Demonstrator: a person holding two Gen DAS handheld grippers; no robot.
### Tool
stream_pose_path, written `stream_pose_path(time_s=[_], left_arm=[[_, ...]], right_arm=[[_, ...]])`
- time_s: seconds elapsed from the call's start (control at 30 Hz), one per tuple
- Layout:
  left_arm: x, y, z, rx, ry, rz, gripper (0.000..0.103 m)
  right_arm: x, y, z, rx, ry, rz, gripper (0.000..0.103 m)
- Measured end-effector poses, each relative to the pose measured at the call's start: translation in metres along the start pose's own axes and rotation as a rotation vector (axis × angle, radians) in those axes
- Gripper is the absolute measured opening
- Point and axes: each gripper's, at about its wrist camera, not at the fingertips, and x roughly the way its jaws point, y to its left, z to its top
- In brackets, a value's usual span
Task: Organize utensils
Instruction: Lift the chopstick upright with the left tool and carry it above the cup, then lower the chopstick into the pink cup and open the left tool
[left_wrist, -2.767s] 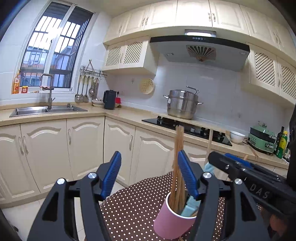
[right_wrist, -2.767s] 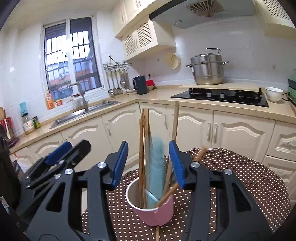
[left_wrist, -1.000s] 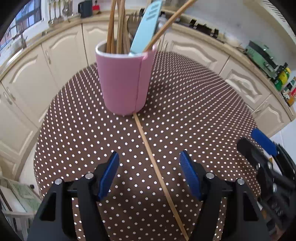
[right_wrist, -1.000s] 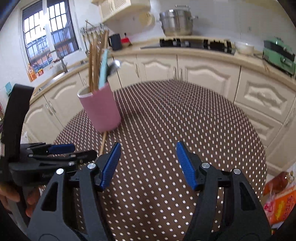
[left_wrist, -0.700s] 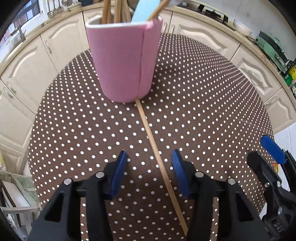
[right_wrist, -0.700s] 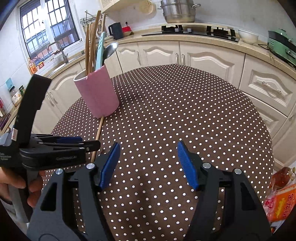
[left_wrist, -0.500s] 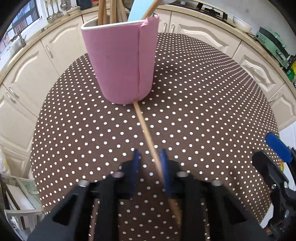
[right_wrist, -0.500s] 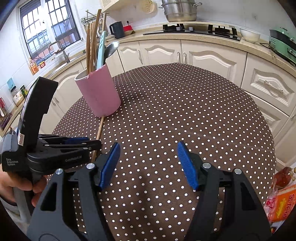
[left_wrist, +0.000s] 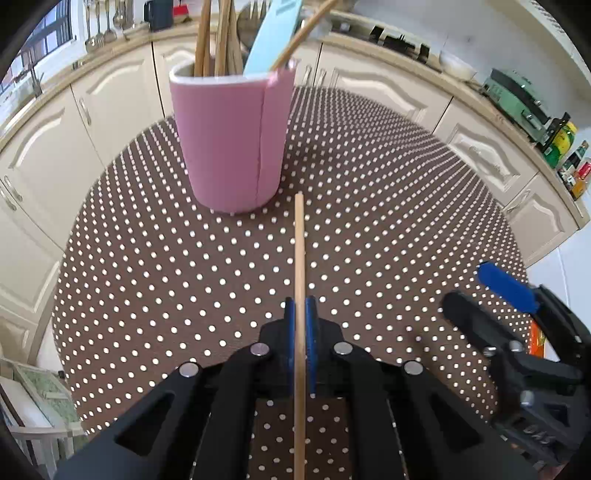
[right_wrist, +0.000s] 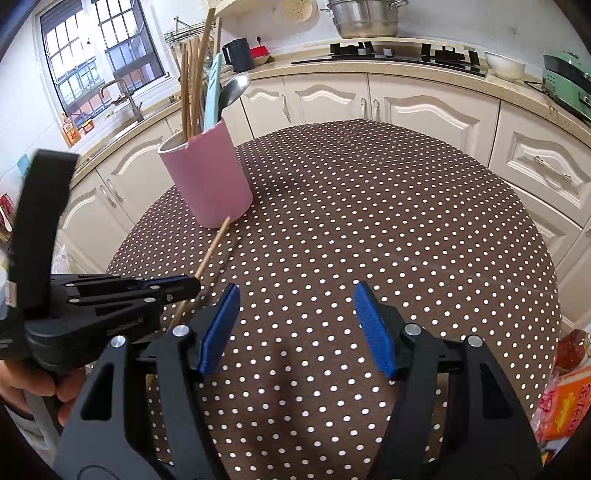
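Wooden chopstick (left_wrist: 299, 258), light and stiff, pinched mid-length by the left gripper (left_wrist: 300, 314) (may pivot); right gripper (right_wrist: 295, 317) spread, empty.

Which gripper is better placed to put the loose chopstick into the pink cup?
Left. The left gripper is shut on the chopstick, near the pink cup. The right gripper is open and holds nothing.

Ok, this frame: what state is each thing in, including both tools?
left tool: shut on the loose chopstick
loose chopstick: gripped mid-length, far tip beside the pink cup's base
right tool: open, holding nothing, above the tablecloth
pink cup: upright, holding chopsticks and utensils
tablecloth: spread flat
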Motion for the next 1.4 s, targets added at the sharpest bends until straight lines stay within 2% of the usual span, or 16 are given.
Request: stream_pose_path(time_s=[0.3,0.7,0.83,1.07,1.2,1.4], left_arm=[[-0.053,0.004,0.003,0.027,-0.165,0.014,0.006],[-0.116,-0.007,0.007,0.087,-0.475,-0.005,0.006],[-0.134,-0.009,0.013,0.104,-0.602,-0.026,0.006],[-0.170,0.007,0.034,0.079,-0.904,-0.114,0.006],[-0.173,0.016,0.050,0.051,-1.011,-0.119,0.006],[-0.157,0.023,0.072,0.000,-1.085,-0.134,0.006]], right_arm=[[-0.008,0.009,0.000,0.004,-0.009,0.023,0.064],[-0.022,0.018,0.009,0.007,-0.067,0.041,0.064],[-0.030,0.023,0.020,-0.007,-0.131,0.030,0.064],[-0.039,0.021,0.040,0.022,-0.261,0.032,0.068],[-0.039,0.026,0.053,0.016,-0.328,0.001,0.068],[-0.025,0.033,0.075,-0.016,-0.374,-0.006,0.069]])
